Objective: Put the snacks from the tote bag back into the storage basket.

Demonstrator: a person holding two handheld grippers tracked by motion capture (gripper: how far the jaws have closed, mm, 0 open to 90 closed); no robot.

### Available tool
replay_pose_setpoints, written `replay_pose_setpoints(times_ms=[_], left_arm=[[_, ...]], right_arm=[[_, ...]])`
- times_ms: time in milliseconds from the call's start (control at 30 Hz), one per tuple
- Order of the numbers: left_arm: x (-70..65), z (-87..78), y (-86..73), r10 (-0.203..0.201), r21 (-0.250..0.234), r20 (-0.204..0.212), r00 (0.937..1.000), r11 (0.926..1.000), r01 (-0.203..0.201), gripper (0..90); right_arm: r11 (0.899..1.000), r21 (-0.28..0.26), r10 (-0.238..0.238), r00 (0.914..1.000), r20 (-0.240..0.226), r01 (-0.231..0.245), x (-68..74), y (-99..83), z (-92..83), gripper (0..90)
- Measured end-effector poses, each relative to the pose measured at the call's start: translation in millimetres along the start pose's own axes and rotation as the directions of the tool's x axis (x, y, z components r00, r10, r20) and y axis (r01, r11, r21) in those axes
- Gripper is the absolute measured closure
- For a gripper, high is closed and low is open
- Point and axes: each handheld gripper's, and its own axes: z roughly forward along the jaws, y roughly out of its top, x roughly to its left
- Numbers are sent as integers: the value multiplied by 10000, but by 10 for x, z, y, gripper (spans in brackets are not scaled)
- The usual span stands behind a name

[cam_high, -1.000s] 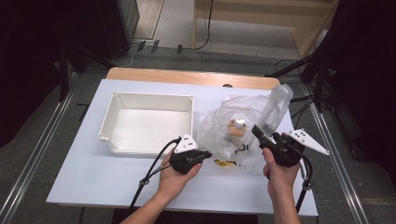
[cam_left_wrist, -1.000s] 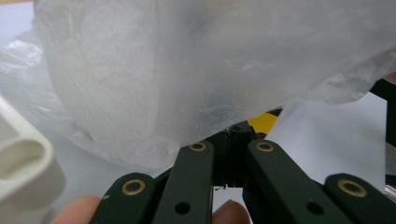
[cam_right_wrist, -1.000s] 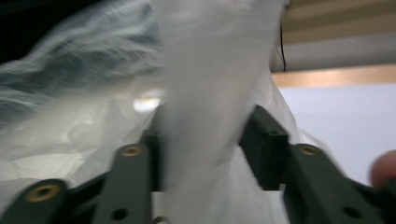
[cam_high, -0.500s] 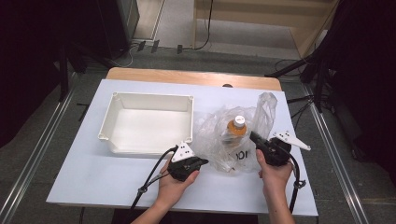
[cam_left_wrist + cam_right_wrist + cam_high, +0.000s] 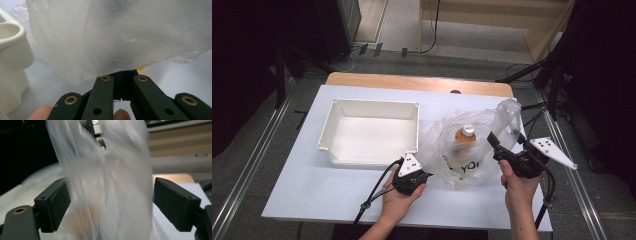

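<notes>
Item count, table surface:

- Table (image 5: 312, 195): one, with a white top.
- White tray (image 5: 343, 109): one, rectangular.
- Clear plastic bag (image 5: 447, 135): one, crumpled, with dark printed lettering on its side.
- Bottle (image 5: 465, 135): one, with a white cap and orange contents, standing inside the bag.
- Small yellow item (image 5: 140, 68): one, partly visible under the bag's edge in the left gripper view; its kind cannot be determined.
- Handheld grippers: two, the left gripper (image 5: 428, 175) and the right gripper (image 5: 493, 146).
- Hands: two, one per gripper.
</notes>
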Motion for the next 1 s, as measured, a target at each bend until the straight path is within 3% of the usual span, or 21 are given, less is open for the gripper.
replay_pose_setpoints(times_ms=[33, 167, 233, 300, 333, 433, 467, 533, 567, 600, 633, 700, 800, 833, 867, 900, 967, 1000], left_arm=[[2, -1, -1, -43, -28, 65, 10000, 10000, 43, 900], [1, -3, -3, -40, -91, 108, 9999, 10000, 41, 900], [0, -5, -4, 0, -92, 129, 9999, 10000, 2, 900], [0, -6, -5, 12, -98, 134, 9999, 10000, -11, 900], [-1, -7, -5, 10, -109, 133, 9999, 9999, -9, 900], [-1, -14, -6, 56, -72, 111, 9999, 10000, -55, 900], [-3, -14, -7, 76, -82, 109, 9999, 9999, -76, 900], [-6, -14, -8, 92, -91, 117, 9999, 9999, -91, 900], [-12, -15, -10, 112, -97, 117, 9999, 9999, -110, 900], [-12, -15, -10, 112, -97, 117, 9999, 9999, -110, 900], [-12, -16, -11, 160, -98, 127, 9998, 9998, -159, 900], [-13, -15, -11, 153, -100, 133, 9998, 9998, -152, 900], [-14, -15, -9, 149, -56, 140, 9998, 9999, -148, 900], [-16, -14, -10, 163, -57, 143, 9998, 9999, -162, 900], [-14, -14, -11, 185, -86, 175, 9997, 9998, -183, 900], [-17, -26, -12, 203, -130, 205, 9996, 9997, -200, 846], [-28, -36, -15, 251, -285, 173, 9995, 9993, -246, 810], [-38, -51, -15, 288, -425, 224, 9993, 9987, -278, 743]], right_arm=[[9998, -183, -56, 10000, -60, 55, -5, 111, -13, 161], [9996, -227, -192, 9998, -50, 191, 0, 230, 30, 184], [9996, -210, -217, 9996, -153, 213, 10, 270, 74, 331], [9992, 85, -380, 9992, -156, 381, 37, 268, 135, 588], [9972, 520, -523, 9986, -116, 528, 61, 229, 224, 739], [9948, 925, -413, 9990, -198, 429, 61, 161, 313, 818], [9905, 1310, -396, 9992, -104, 406, 43, 26, 432, 856], [9885, 1472, -340, 9994, -114, 353, 34, -28, 468, 863], [9813, 1921, -131, 9999, -2, 129, 6, -218, 550, 877], [9813, 1921, -131, 9999, -2, 129, 6, -218, 550, 877], [9711, 2385, -23, 10000, 44, 12, -17, -411, 612, 878], [9672, 2539, 22, 10000, 81, -42, -21, -484, 629, 878], [9478, 3188, 15, 9997, 256, -95, -62, -768, 683, 886], [9379, 3468, -105, 9992, 384, -35, -71, -821, 702, 886], [9350, 3545, -244, 9986, 460, 65, -81, -850, 703, 886], [9424, 3345, -172, 9992, 361, 41, -108, -871, 669, 884], [9439, 3303, -113, 9994, 314, 3, -113, -878, 654, 884], [9531, 3026, -204, 9995, 259, 117, -126, -900, 631, 883]])
